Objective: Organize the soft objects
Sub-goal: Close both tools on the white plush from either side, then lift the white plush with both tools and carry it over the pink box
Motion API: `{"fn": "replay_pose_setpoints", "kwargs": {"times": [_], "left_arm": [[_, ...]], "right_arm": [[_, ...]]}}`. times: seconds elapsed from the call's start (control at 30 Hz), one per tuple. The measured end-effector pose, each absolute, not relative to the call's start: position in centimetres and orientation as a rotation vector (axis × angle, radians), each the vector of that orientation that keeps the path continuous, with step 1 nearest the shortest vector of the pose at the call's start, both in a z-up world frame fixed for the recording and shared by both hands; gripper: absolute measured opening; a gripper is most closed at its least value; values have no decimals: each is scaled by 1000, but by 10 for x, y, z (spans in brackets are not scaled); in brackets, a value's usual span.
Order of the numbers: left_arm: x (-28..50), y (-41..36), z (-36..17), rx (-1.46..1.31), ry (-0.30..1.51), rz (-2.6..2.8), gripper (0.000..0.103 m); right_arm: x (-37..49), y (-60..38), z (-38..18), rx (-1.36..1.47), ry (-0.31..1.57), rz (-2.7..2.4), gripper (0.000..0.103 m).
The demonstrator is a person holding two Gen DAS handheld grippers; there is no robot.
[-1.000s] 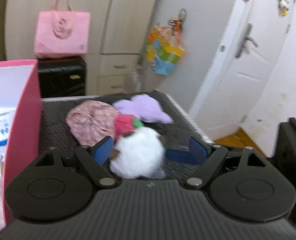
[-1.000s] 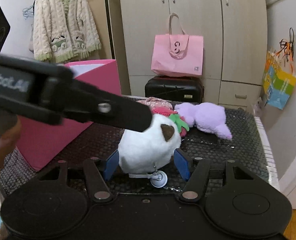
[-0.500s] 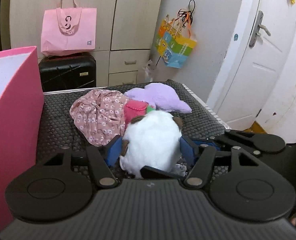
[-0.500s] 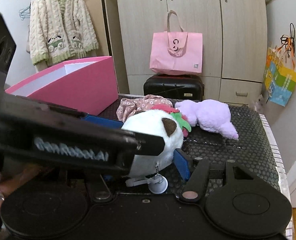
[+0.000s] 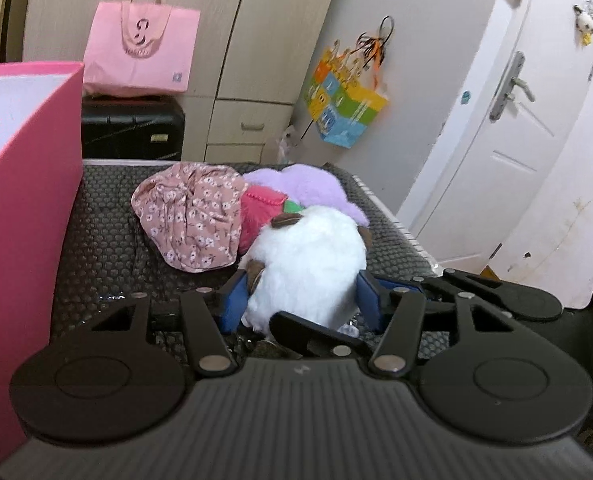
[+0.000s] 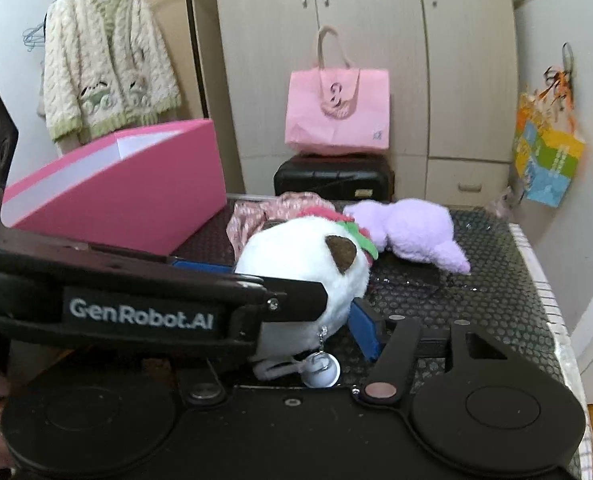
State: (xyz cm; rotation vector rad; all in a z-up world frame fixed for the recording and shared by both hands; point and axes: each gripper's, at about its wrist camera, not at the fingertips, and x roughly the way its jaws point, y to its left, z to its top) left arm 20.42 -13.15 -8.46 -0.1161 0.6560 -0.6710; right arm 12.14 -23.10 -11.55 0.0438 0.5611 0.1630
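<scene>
Pink box [image 5: 24, 208] walls left side; bare mat [image 6: 496, 280] right of purple plush [image 6: 416, 232].

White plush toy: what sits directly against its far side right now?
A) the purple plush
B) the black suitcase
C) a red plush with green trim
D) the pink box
C: the red plush with green trim is pressed against the far side of the white plush, with the purple plush farther back and the pink box off to the left.
</scene>
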Motion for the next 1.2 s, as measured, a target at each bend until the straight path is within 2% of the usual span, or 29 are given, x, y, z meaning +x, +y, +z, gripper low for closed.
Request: {"fn": "replay_pose_setpoints", "kwargs": {"times": [0.43, 0.6, 0.8, 1.2], "left_arm": [[165, -122, -69, -39, 617, -717, 55], [148, -108, -57, -83, 662, -764, 55], [120, -93, -36, -55, 670, -767, 55], [82, -46, -16, -30, 764, -729, 55]], "right_arm": [[81, -211, -106, -21, 504, 123, 62], [68, -213, -88, 55, 592, 135, 62], [40, -203, -67, 41, 557, 195, 61], [12, -173, -51, 115, 656, 367, 59]]}}
